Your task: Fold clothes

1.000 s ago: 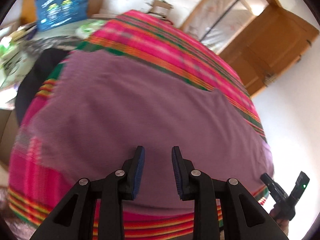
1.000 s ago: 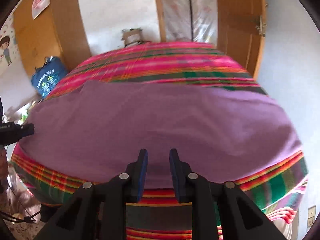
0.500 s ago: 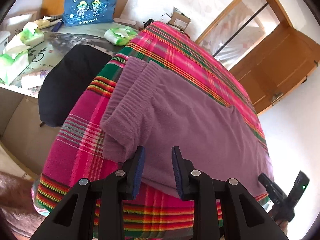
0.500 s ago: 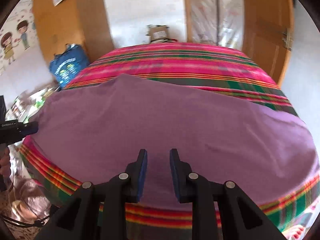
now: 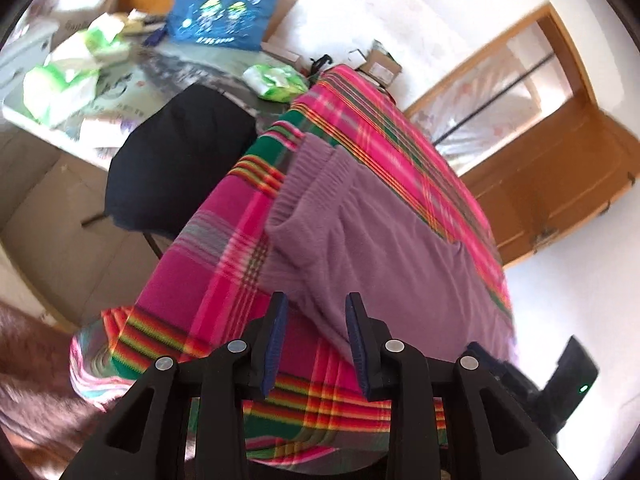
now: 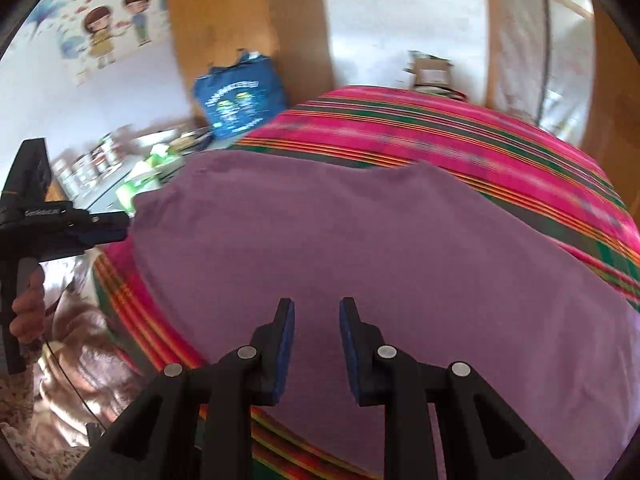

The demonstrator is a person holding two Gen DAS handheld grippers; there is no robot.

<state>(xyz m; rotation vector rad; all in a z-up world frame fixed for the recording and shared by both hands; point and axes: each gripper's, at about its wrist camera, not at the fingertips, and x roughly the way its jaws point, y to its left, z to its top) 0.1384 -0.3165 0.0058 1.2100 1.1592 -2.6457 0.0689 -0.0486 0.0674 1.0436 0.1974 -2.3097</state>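
Across the pink-and-green plaid blanket (image 5: 224, 264) lies the purple sweater (image 5: 400, 248), spread flat, its ribbed cuff end (image 5: 308, 176) pointing toward 11 o'clock in my left view. My left gripper (image 5: 316, 340) hovers over the near corner of the sweater with its jaws apart and nothing between them; the fabric edge shows in the gap but I am not pinching it. My right gripper (image 6: 316, 344) hangs over the broad middle of the garment, jaws likewise spread a moderate way and empty. In the right view my other tool sits at 9 o'clock, just off the sweater's left edge.

Judging by this, the fold is not yet begun, and I am lining up for a grasp. What worries me:

- The sweater is thick and lies right on the blanket, so a deep bite at the corner could catch the blanket too and drag it along.
- The near edge hangs close to the bed's rim at 6 o'clock; an uneven pull could slide the whole thing off.
- If one side grips and the other misses, the fold will come out skewed.
- The black chair (image 5: 176, 156) and cluttered table (image 5: 100, 80) at 10 o'clock stand near enough to snag a wide swing.
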